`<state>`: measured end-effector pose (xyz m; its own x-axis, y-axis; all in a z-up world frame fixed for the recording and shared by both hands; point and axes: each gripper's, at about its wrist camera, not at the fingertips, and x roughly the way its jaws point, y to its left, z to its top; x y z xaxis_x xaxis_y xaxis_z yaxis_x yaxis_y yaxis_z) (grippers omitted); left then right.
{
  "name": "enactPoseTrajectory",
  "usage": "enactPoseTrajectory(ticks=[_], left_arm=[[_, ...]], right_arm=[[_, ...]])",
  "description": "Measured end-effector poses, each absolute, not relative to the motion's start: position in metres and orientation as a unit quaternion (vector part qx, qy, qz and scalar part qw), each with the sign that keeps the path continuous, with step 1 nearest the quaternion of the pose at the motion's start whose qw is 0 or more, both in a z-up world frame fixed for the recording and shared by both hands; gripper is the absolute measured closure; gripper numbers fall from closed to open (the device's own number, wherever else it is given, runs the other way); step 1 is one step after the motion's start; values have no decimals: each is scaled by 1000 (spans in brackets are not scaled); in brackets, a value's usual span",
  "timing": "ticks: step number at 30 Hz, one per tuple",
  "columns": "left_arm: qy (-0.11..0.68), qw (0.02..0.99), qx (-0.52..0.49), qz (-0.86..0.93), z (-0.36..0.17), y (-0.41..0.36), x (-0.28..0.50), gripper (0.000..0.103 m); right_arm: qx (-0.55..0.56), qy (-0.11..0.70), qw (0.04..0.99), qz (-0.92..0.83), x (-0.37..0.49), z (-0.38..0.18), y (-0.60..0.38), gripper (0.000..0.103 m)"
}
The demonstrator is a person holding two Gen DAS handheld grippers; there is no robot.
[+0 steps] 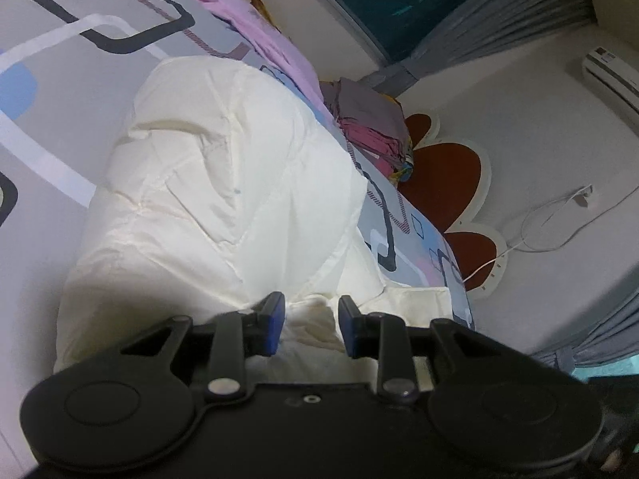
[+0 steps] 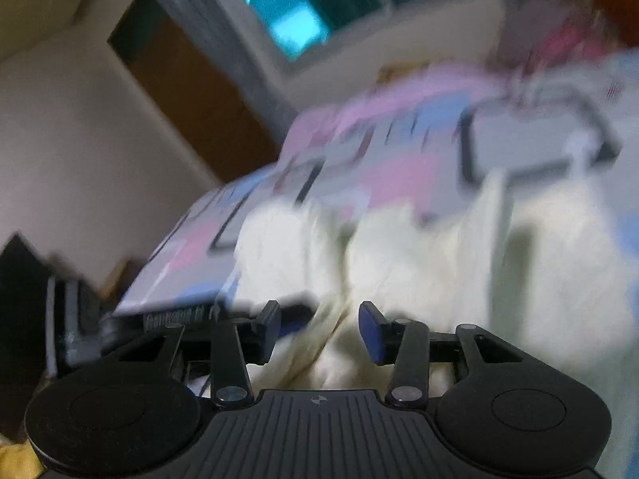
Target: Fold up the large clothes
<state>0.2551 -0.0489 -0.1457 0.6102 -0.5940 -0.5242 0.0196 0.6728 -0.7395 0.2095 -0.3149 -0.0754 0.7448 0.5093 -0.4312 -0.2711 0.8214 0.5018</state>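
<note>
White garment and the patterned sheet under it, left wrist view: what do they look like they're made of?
White garment: looks like thin woven fabric, maybe cotton or a blend, matte with a faint sheen; it creases sharply, shows stitched seams and bunches softly. Patterned bed sheet: printed woven cloth, matte and flat, with crisp grey, blue and pink shapes and hardly a wrinkle. The fibre of either cannot be told from the look alone.

Left gripper (image 1: 311, 321) is sitting at six o'clock in its own view, aiming toward twelve and tilting downward, its blue pads (image 1: 275, 319) standing narrowly apart with white cloth bunching between them; a firm pinch is hard to confirm. Right gripper (image 2: 319, 329) is also aiming toward twelve, tilting down, jaws standing wider, pads clear of the fabric.
</note>
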Motion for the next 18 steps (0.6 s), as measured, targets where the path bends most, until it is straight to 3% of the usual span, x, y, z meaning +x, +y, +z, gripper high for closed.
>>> enactPoseTrajectory(ticks=[6, 13, 14, 17, 18], left_arm=[[399, 794, -421, -183, -156, -35, 258, 74], [402, 802, -406, -177, -159, -35, 257, 74], [403, 803, -402, -177, -158, -36, 257, 74], [405, 814, -380, -172, -149, -44, 258, 74], [405, 819, -369, -172, -146, -45, 259, 74]], right_arm=[[242, 394, 844, 270, 231, -110, -297, 58], [275, 454, 795, 293, 242, -137, -293, 58], [263, 452, 800, 295, 243, -136, -292, 60], [185, 433, 827, 307, 235, -121, -279, 82], [166, 429, 832, 311, 230, -117, -274, 84]])
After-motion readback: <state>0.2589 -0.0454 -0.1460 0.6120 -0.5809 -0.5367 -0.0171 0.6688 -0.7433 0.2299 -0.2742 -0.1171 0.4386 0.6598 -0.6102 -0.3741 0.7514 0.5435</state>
